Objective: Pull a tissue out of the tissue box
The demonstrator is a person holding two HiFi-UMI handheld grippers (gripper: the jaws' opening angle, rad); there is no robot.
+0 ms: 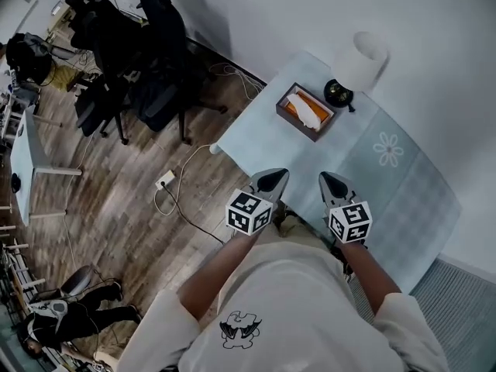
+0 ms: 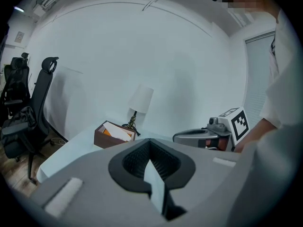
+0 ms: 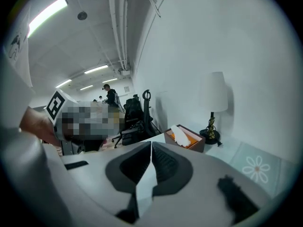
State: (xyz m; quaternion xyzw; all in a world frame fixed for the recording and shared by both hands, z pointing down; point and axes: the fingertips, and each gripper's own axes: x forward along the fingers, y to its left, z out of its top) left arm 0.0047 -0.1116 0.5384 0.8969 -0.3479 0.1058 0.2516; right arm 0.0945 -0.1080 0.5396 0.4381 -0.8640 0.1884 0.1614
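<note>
A brown tissue box [image 1: 305, 112] stands on the pale blue tablecloth [image 1: 372, 184], with a white tissue [image 1: 311, 111] sticking out of its top. My left gripper [image 1: 273, 178] and right gripper [image 1: 333, 181] hover side by side over the table's near edge, both well short of the box and both shut with nothing in them. In the left gripper view the box [image 2: 113, 134] sits ahead to the left beyond the closed jaws of the left gripper [image 2: 149, 143], and the right gripper [image 2: 199, 137] shows at the right. In the right gripper view the box [image 3: 185, 138] lies ahead of the right gripper [image 3: 151, 145].
A table lamp [image 1: 358, 62] with a white shade stands just behind the box. Black office chairs [image 1: 147, 60] crowd the wooden floor to the left. A power strip with cables [image 1: 165, 181] lies beside the table. A white desk [image 1: 23, 161] stands at far left.
</note>
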